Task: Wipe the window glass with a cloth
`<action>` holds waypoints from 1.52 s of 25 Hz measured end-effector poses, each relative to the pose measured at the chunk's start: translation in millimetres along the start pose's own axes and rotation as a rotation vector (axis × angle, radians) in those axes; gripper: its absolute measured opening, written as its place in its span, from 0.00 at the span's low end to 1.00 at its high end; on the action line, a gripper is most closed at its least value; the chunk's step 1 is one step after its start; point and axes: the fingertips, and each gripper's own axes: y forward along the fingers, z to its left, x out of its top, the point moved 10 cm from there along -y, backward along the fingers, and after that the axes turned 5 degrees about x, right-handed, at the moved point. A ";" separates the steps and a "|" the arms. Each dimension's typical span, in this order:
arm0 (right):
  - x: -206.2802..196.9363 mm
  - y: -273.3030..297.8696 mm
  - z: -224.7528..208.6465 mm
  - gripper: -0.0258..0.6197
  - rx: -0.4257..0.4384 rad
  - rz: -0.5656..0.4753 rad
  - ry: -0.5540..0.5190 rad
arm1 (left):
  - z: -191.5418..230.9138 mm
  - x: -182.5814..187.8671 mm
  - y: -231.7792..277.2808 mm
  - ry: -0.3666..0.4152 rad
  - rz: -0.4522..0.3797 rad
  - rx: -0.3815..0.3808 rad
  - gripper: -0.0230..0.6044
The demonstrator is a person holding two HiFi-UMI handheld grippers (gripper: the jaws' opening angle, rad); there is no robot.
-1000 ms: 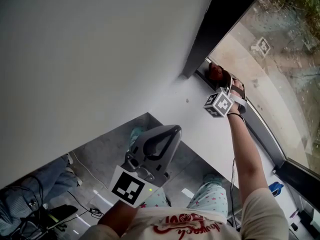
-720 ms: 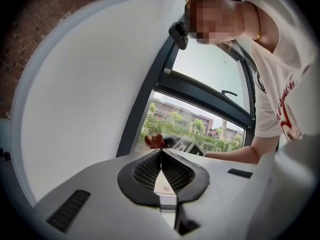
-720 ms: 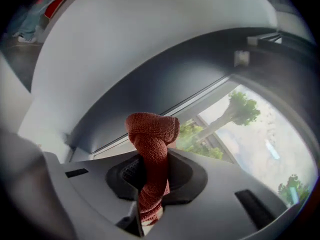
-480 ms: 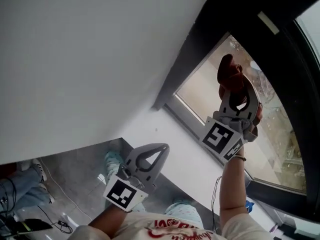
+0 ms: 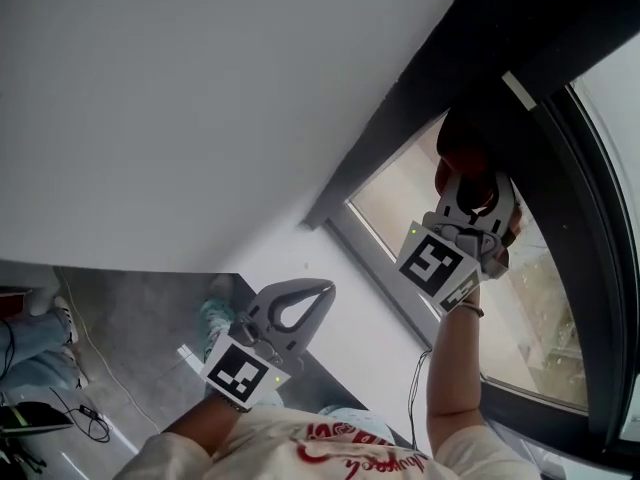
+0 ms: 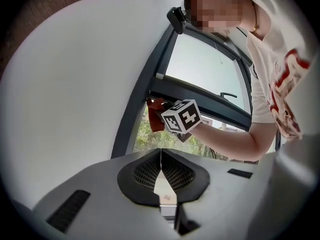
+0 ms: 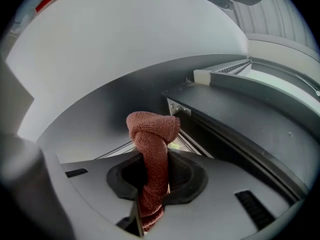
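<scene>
Currently right tongs (image 7: 152,186) clamped on rust-red cloth (image 7: 151,134). Its bunched end sits just ahead of them, at the window glass (image 5: 395,203) top corner. Left tongs (image 6: 161,166) together, empty, well apart.

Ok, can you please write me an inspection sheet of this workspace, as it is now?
Surface: glass, cloth at its upper corner; contact cannot be told.
Job's things: cloth, red, twisted.
Clutter: black gear on the floor.
Grippers: right gripper shut on the cloth; left gripper shut, empty, held low.
Cables: cable on the floor; thin cable by the right arm.
Surroundings: white wall, dark frame.
</scene>
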 end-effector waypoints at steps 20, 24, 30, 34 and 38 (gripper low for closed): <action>-47.4 10.9 96.1 0.16 0.161 0.053 -0.047 | 8.5 -16.5 11.0 -0.003 0.022 0.082 0.07; -61.3 6.3 116.5 0.16 0.193 0.070 -0.056 | -0.3 -20.7 3.9 0.004 0.050 0.074 0.07; -77.6 7.2 160.1 0.16 0.244 0.104 -0.069 | 8.9 -37.3 -5.9 -0.018 0.092 0.066 0.07; -85.0 7.8 178.2 0.16 0.269 0.121 -0.064 | 12.5 -43.4 -6.8 -0.023 0.091 0.058 0.07; -92.6 8.7 180.4 0.16 0.258 0.116 -0.076 | 4.9 -42.5 -4.1 -0.022 0.095 0.049 0.07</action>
